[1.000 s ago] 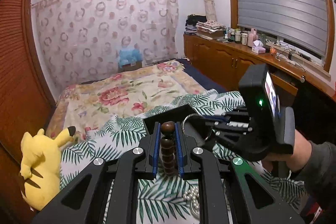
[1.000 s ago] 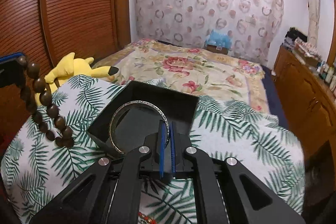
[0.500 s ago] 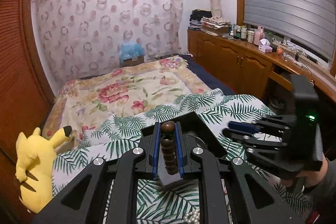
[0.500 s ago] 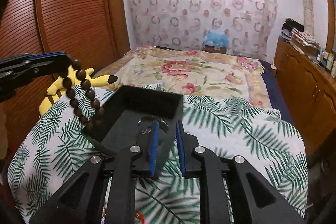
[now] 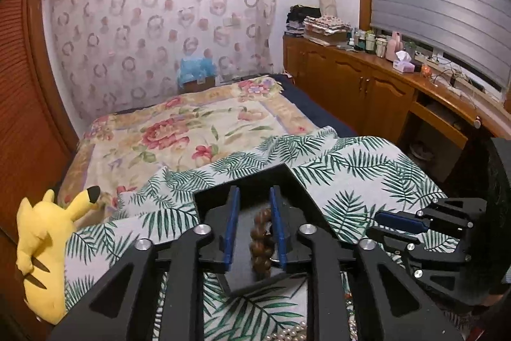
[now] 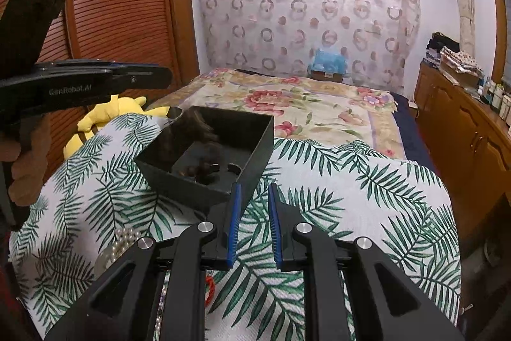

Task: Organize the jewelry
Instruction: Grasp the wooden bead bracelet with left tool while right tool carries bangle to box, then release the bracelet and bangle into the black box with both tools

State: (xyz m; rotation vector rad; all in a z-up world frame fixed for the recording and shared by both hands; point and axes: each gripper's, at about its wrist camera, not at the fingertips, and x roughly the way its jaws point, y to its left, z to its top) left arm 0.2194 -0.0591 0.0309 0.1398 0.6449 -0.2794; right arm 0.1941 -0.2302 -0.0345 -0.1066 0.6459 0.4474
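A brown wooden bead bracelet [image 5: 262, 242] hangs loose between the pads of my left gripper [image 5: 254, 190], whose jaws are opening, right over the black box [image 5: 301, 192]. In the right wrist view the bracelet [image 6: 198, 149] is a blur dropping into the box [image 6: 257, 149], under the left gripper [image 6: 159, 74]. A piece of a silver bangle [image 6: 234, 167] shows on the box floor. My right gripper [image 6: 254, 190] stands open with nothing in it, just in front of the box's near corner; it also shows at the right of the left wrist view [image 5: 375, 224].
The box sits on a palm-leaf cloth [image 6: 335, 181]. A pearl string [image 6: 124, 240] and a small red item [image 6: 209, 286] lie near the front. A yellow plush [image 5: 41, 254] sits at the left edge. A floral bed [image 6: 303, 104] lies behind, wooden cabinets [image 5: 367, 91] to the right.
The right gripper let go of the silver bangle in the box and drew back. The left gripper came over the box and its jaws parted; the bead bracelet slipped down.
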